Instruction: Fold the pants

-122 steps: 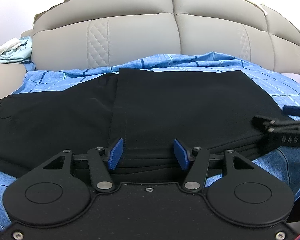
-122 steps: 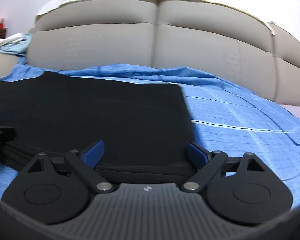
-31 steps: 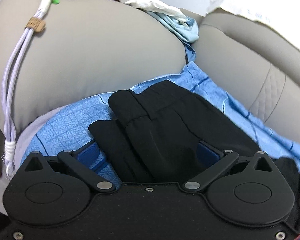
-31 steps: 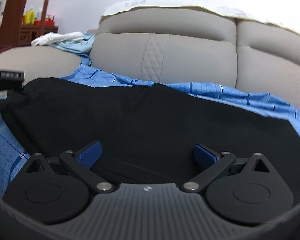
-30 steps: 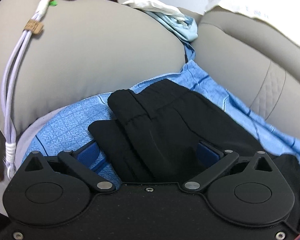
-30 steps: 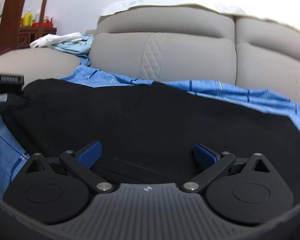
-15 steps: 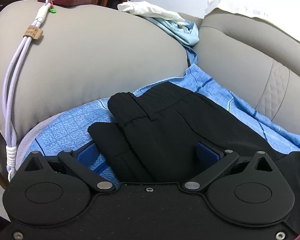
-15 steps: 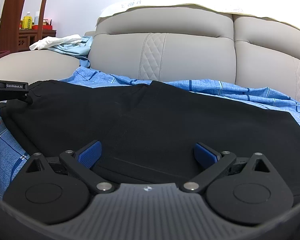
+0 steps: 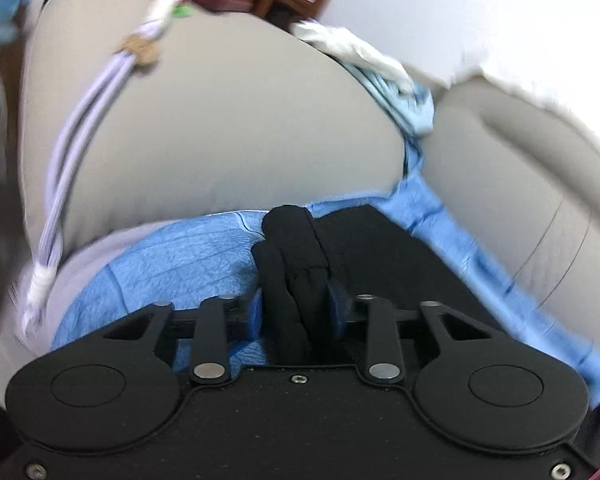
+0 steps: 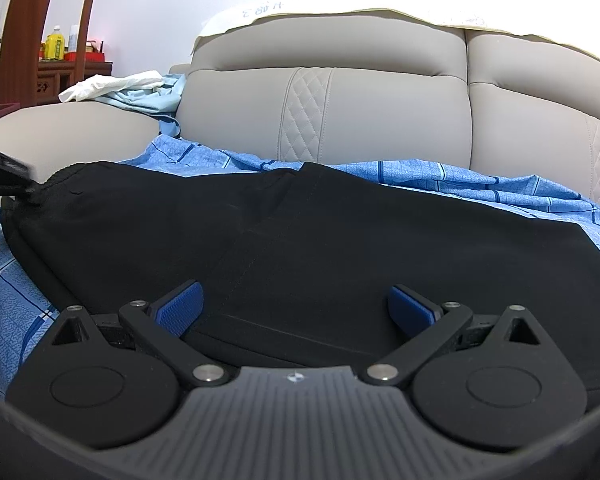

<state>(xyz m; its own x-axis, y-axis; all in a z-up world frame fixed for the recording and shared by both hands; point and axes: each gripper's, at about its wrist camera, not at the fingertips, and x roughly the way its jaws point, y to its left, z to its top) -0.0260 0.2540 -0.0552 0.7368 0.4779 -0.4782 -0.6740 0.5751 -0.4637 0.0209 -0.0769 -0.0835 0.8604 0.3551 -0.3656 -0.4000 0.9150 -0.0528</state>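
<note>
Black pants (image 10: 300,240) are spread on the blue sheet (image 10: 480,184) on the sofa (image 10: 380,112). Left gripper (image 9: 296,304) has just been closing and now pinches the bunched waistband end; right gripper (image 10: 296,304) sits wide open over the near edge.

Little can be read; the white paper sheet (image 10: 284,10) draped over the top of the sofa backrest (image 10: 328,56) bears faint handwritten marks, seen upside down, too pale to make out surely; the small tag (image 9: 142,46) on the cord (image 9: 92,108) is blurred.
</note>
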